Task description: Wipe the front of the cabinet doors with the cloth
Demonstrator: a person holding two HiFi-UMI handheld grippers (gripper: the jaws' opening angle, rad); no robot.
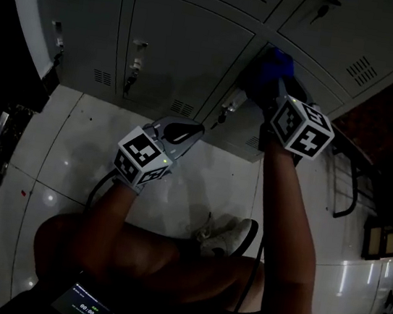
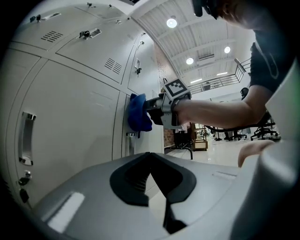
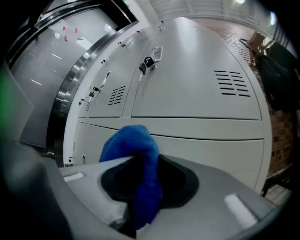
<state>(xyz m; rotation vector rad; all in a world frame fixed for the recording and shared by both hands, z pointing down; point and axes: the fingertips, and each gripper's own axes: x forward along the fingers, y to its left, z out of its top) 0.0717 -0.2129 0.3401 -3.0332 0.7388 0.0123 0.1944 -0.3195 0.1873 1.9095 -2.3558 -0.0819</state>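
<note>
My right gripper [image 1: 272, 83] is shut on a blue cloth [image 3: 138, 164] and presses it flat against a grey cabinet door [image 1: 306, 81]. The cloth [image 1: 268, 72] bunches past the jaws against the metal. From the side, the cloth [image 2: 138, 112] touches the door's front just above a latch handle [image 2: 130, 137]. My left gripper [image 1: 178, 132] hangs lower, near the door [image 1: 176, 47] to the left, jaws shut with nothing between them [image 2: 152, 180].
Grey locker doors [image 3: 197, 79] with vent slots, locks and handles [image 2: 26, 138] fill the wall. A white tiled floor [image 1: 200, 182] lies below. The person's shoe [image 1: 225, 237] rests on it. A dark metal rack [image 1: 350, 183] stands at the right.
</note>
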